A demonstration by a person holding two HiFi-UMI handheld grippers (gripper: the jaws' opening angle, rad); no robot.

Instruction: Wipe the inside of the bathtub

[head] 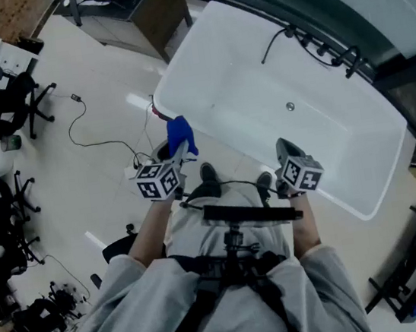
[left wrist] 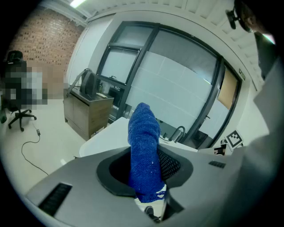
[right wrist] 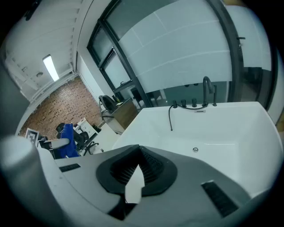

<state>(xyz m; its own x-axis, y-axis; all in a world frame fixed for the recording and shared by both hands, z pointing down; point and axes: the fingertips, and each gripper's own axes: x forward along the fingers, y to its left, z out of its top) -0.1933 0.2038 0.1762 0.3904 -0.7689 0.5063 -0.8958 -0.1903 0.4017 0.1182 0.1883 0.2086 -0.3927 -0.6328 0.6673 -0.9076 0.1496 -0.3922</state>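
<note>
Head view, left gripper point(head: 179, 158) jaws gripping cloth point(head: 180, 133), right gripper point(head: 283, 148) jaws together, bathtub point(head: 209, 61) ahead

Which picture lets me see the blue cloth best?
The left gripper view: the blue cloth stands big in the middle, pinched in the left gripper. The head view shows only a small blue bit near the bathtub rim; the right gripper view shows a tiny patch far left.
</note>
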